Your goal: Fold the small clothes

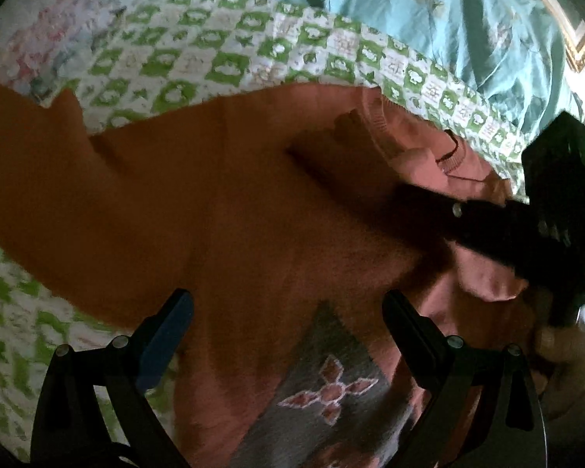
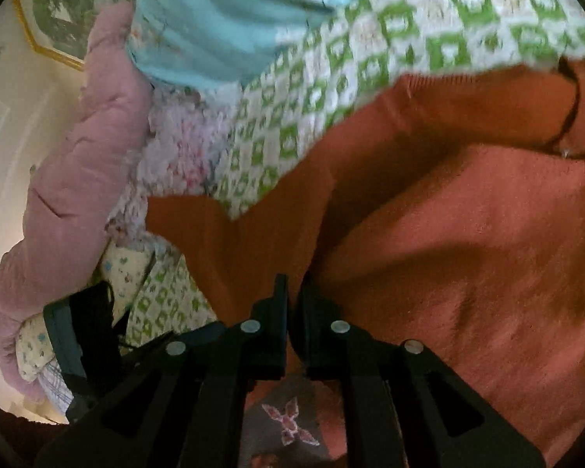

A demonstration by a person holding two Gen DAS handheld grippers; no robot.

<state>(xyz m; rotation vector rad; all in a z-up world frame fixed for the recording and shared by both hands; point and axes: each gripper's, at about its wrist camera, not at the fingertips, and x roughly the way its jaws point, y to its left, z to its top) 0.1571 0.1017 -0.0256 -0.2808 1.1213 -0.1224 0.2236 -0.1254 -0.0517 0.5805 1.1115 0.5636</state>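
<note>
A rust-orange knit sweater (image 1: 214, 195) lies spread on a green-and-white checked bedspread (image 1: 214, 50), its ribbed collar (image 1: 378, 124) toward the far right. A grey patch with a pink flower motif (image 1: 323, 386) shows near the camera. My left gripper (image 1: 288, 312) hovers open over the sweater, its jaws wide apart with nothing between them. From the right, my right gripper (image 1: 409, 199) reaches in over the sweater's collar end. In the right wrist view, the right gripper (image 2: 294, 292) has its fingers almost together, pinching a fold of the sweater (image 2: 448, 234).
A rumpled teal floral duvet (image 1: 409, 0) lies beyond the bedspread. A person's pink quilted sleeve (image 2: 78, 156) fills the left of the right wrist view, with a gold-framed picture (image 2: 46, 50) on the wall behind. A hand (image 1: 565, 351) holds the right gripper.
</note>
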